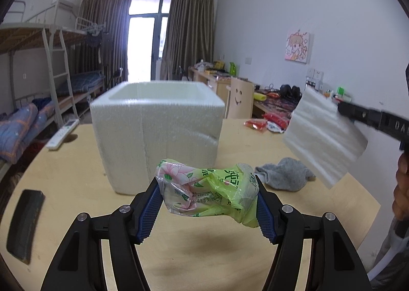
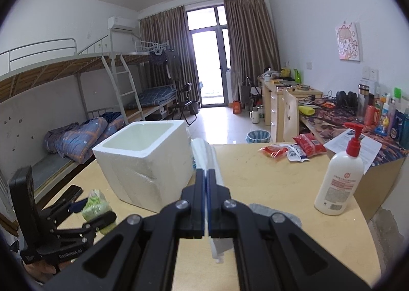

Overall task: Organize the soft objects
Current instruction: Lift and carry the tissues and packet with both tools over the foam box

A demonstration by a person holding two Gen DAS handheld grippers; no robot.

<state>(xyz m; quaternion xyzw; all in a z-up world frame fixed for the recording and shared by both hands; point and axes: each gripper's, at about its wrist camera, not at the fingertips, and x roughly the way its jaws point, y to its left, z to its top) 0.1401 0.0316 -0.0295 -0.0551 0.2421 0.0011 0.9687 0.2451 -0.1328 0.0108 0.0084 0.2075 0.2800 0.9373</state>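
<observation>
The left gripper (image 1: 208, 204) grips a crumpled green packet (image 1: 208, 192) above the bench (image 1: 204, 260), before the foam box (image 1: 156, 135). The right gripper (image 2: 206, 173) has its fingers closed on a white sheet (image 1: 324, 137), held above the bench's right edge, over a grey sock (image 1: 283, 174).

"GenRobot.AI" stands on the left gripper (image 2: 95, 210); "DA" shows on the right gripper (image 1: 341, 109); the green tissue pack's (image 1: 209, 192) print is unclear.

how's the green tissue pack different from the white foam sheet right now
The green tissue pack is crumpled, printed plastic, squeezed across the left gripper with its jaws wide apart. The white foam sheet is flat and plain, pinched at one edge by the right gripper, jaws nearly together. Both are held off the table near the foam box.
</observation>
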